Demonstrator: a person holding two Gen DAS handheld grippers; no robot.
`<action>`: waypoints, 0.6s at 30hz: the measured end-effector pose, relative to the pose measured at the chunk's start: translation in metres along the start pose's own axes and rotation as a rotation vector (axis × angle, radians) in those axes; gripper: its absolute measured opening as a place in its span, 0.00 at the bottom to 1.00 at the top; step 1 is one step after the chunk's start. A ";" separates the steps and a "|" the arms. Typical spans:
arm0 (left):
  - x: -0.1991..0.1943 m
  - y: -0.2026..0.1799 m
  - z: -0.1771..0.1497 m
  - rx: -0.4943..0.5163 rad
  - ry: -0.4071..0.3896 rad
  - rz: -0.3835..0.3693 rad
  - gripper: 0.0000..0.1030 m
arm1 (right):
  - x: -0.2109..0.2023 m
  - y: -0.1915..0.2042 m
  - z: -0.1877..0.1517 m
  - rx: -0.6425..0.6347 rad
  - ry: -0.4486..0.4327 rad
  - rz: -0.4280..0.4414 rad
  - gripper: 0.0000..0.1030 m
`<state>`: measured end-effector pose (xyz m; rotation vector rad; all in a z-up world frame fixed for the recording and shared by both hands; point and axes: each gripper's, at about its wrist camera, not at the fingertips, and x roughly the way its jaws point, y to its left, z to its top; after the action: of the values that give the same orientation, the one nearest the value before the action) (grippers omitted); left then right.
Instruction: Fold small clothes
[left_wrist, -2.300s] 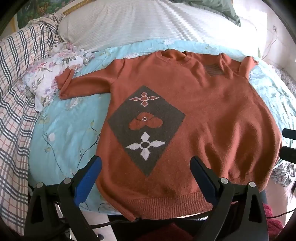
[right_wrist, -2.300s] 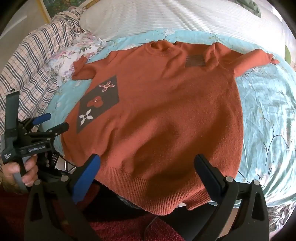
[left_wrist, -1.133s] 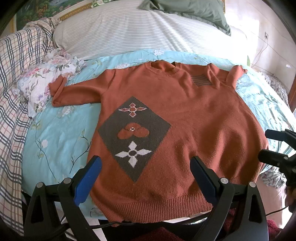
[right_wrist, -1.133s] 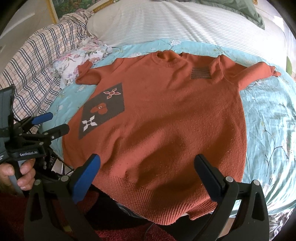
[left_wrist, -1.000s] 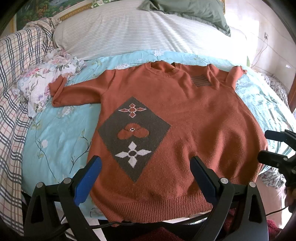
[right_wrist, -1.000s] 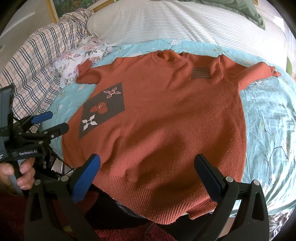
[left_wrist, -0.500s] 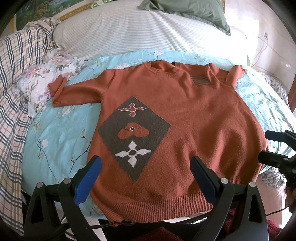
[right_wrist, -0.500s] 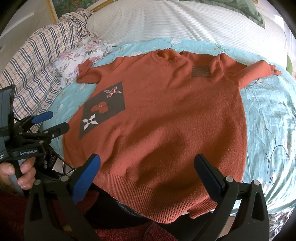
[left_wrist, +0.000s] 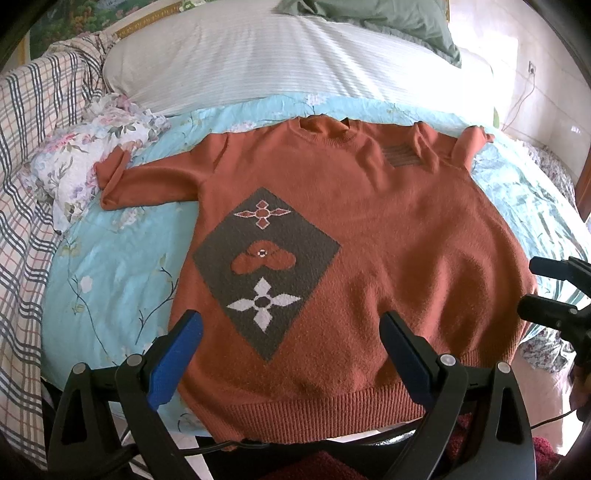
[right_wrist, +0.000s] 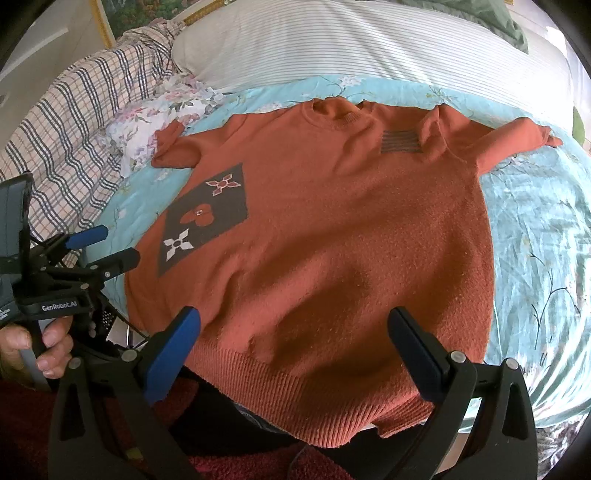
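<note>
With both the left gripper (left_wrist: 290, 347) and right gripper (right_wrist: 293, 343) gaping empty over the ribbed hem at six o'clock, best pinch each lower corner squarely, since the soft, fuzzy rust-orange sweater (left_wrist: 369, 236) lies flat, front-up, on the smooth floral sheet (left_wrist: 107, 269).
</note>
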<state>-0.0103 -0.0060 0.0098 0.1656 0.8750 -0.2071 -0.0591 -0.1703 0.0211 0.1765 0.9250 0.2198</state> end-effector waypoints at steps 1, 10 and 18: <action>0.002 0.001 0.001 0.002 0.001 0.004 0.94 | 0.001 -0.001 0.000 0.000 0.000 -0.002 0.98; 0.025 0.013 0.020 -0.019 0.036 0.002 0.94 | -0.004 -0.054 0.025 0.074 -0.076 -0.024 0.93; 0.055 0.012 0.045 -0.027 0.065 0.009 0.94 | -0.006 -0.164 0.064 0.318 -0.167 -0.073 0.65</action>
<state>0.0602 -0.0109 -0.0041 0.1512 0.9414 -0.1825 0.0073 -0.3337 0.0233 0.4469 0.7940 -0.0118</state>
